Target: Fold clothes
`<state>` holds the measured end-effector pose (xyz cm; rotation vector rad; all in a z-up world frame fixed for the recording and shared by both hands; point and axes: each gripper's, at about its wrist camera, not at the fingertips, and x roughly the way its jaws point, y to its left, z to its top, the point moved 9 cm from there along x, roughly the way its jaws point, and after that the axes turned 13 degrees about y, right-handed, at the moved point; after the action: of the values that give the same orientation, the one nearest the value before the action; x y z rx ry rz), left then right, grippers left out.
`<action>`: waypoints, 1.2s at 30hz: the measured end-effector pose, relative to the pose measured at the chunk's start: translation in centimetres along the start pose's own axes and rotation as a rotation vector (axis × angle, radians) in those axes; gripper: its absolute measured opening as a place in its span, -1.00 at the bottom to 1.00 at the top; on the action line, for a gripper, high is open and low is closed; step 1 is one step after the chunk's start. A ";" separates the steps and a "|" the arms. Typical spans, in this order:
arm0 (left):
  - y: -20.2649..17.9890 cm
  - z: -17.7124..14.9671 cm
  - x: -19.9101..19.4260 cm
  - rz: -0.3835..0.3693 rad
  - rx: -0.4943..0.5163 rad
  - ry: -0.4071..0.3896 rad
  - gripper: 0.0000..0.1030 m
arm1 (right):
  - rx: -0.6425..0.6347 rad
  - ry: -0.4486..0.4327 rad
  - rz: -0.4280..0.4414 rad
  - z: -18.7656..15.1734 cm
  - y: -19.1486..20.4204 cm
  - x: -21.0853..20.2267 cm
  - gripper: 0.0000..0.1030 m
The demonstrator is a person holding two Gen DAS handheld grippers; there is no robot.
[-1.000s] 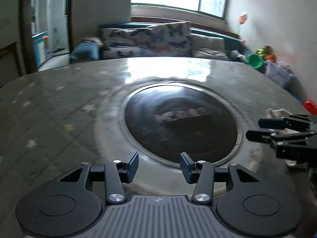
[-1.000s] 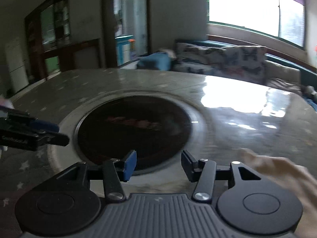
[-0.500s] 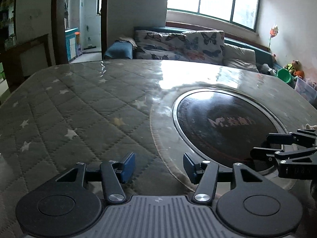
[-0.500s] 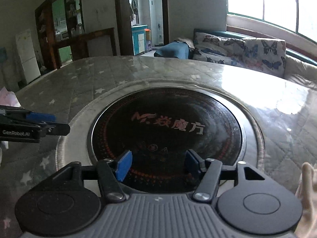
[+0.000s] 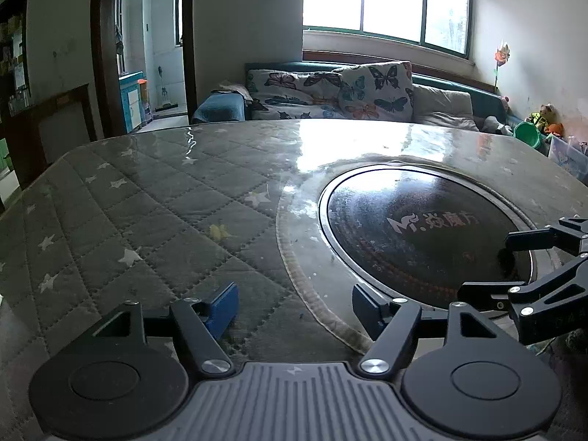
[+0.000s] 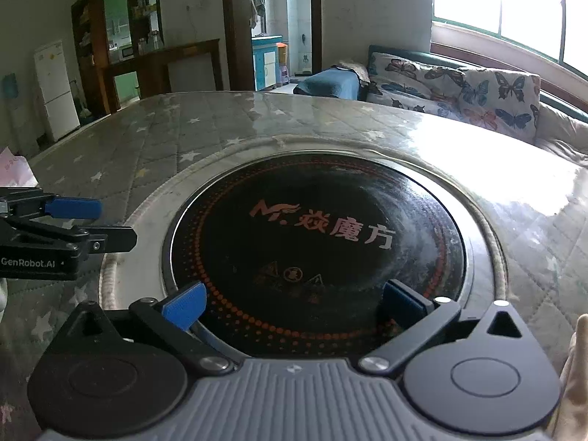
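Left wrist view, nearest first: the left claw (image 5: 292, 305) hangs over the quilted, star-printed cover of the worktop (image 5: 147, 198), its blue pads (image 5: 222, 307) spreading apart with nothing between them, a stance that reads as readiness to take up cloth rather than a grip. Just beyond and to the right, the right claw (image 5: 488, 268) reaches in from the frame's edge over the round black hob (image 5: 422, 235) sunk into the worktop. From the right wrist view the right claw (image 6: 292, 303) is likewise widening, empty, tilted down at the hob's glass and its printed lettering, while the left claw (image 6: 110, 224) enters from the left at about the same level; the pair seem held side by side so that both can come down on a garment together. No spread-out garment lies on the worktop in either view: the only possible clothes are a pale cloth (image 6: 573, 367) at the lower right edge of the right wrist view and a pinkish scrap (image 6: 14, 169) at its far left, both too cropped to identify, so the folding appears not yet begun. Farther back, a sofa with butterfly cushions (image 5: 330, 92) sits under a bright window (image 5: 386, 0), with a doorway (image 5: 150, 47) and a white fridge (image 6: 55, 88) beyond.
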<state>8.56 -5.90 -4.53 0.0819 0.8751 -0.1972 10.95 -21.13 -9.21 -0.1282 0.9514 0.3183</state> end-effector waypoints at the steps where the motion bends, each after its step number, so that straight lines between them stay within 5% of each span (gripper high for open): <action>1: -0.1 0.0 0.1 0.000 0.004 0.001 0.44 | 0.000 0.000 -0.002 0.0 0.0 0.0 1.00; 15: -1.3 0.1 1.1 -0.028 0.061 0.034 1.00 | -0.003 0.005 -0.021 -0.2 -0.1 0.1 1.00; 36: -1.2 0.2 1.5 -0.014 0.065 0.045 1.00 | -0.003 0.005 -0.020 -0.3 -0.2 0.0 1.00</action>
<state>9.39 -7.31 -5.60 0.1412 0.9144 -0.2372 10.79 -21.41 -9.33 -0.1416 0.9539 0.3013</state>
